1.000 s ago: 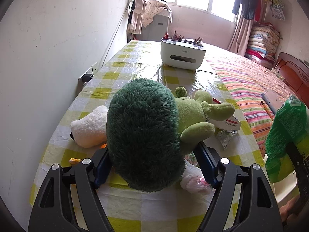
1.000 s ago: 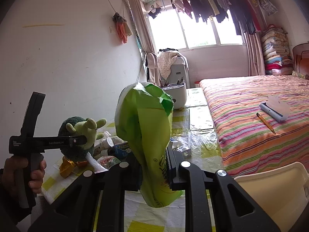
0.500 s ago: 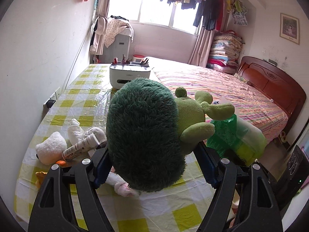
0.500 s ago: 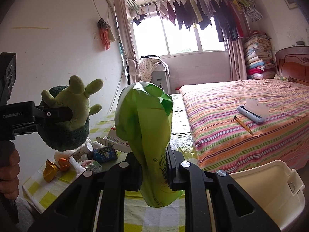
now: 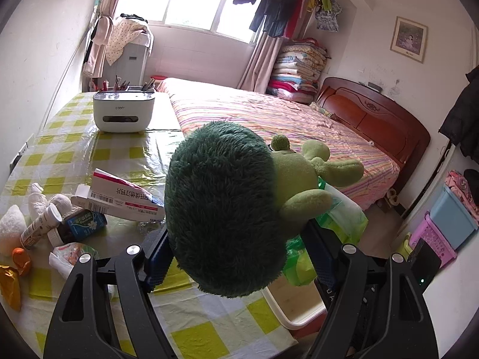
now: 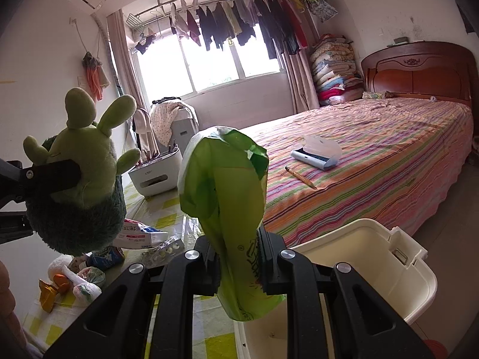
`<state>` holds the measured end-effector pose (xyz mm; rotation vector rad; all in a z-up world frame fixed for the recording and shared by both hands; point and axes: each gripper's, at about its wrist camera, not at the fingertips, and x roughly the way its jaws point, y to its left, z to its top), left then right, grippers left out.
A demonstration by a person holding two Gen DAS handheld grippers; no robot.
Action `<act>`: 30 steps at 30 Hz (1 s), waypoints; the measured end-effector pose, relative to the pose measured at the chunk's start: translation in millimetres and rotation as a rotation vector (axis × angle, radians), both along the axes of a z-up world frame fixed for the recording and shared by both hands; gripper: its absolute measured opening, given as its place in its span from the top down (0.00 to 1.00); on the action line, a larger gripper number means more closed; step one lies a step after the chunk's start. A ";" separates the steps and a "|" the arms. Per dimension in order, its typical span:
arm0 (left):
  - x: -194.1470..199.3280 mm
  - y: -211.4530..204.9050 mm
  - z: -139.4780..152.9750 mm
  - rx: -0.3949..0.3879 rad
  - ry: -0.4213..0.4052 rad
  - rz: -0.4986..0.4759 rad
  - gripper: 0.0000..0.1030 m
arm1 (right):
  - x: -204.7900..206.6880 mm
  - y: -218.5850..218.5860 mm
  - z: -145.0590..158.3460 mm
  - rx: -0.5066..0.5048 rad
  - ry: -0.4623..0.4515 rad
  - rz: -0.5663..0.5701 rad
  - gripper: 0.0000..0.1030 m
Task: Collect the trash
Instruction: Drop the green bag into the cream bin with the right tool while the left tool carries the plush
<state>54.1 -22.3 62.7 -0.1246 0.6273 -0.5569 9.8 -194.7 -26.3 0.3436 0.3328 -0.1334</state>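
Note:
My left gripper (image 5: pixel 236 248) is shut on a green plush toy (image 5: pixel 227 206) with a dark fuzzy back and holds it in the air above the table's right edge; the toy also shows in the right wrist view (image 6: pixel 80 179). My right gripper (image 6: pixel 239 260) is shut on a crumpled green plastic bag (image 6: pixel 230 197) and holds it above the edge of a cream plastic bin (image 6: pixel 389 257). The bag (image 5: pixel 341 215) and the bin's rim (image 5: pixel 287 314) show just past the toy in the left wrist view.
On the yellow checked tablecloth (image 5: pixel 125 152) lie a red-and-white box (image 5: pixel 122 194), small bottles (image 5: pixel 42 224), wrappers (image 5: pixel 69 257) and a white plush (image 5: pixel 12 227). A white pen holder (image 5: pixel 122 110) stands at the back. The striped bed (image 6: pixel 374 161) holds a case and pencil.
My left gripper has lifted the plush toy off the table and swung it right, over the table's edge toward the bin. My right gripper with the bag has moved right above the bin.

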 end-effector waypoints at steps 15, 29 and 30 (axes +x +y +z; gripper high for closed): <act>7.1 -21.4 -10.1 0.003 0.044 -0.049 0.26 | -2.2 -31.0 -13.1 0.094 0.081 -0.153 0.58; 18.2 -47.3 -29.1 0.030 0.099 -0.118 0.26 | -38.1 -60.7 -8.1 0.215 -0.066 -0.310 0.35; 17.0 -50.4 -32.0 0.034 0.103 -0.130 0.25 | -41.1 -62.5 -6.3 0.213 -0.079 -0.326 0.35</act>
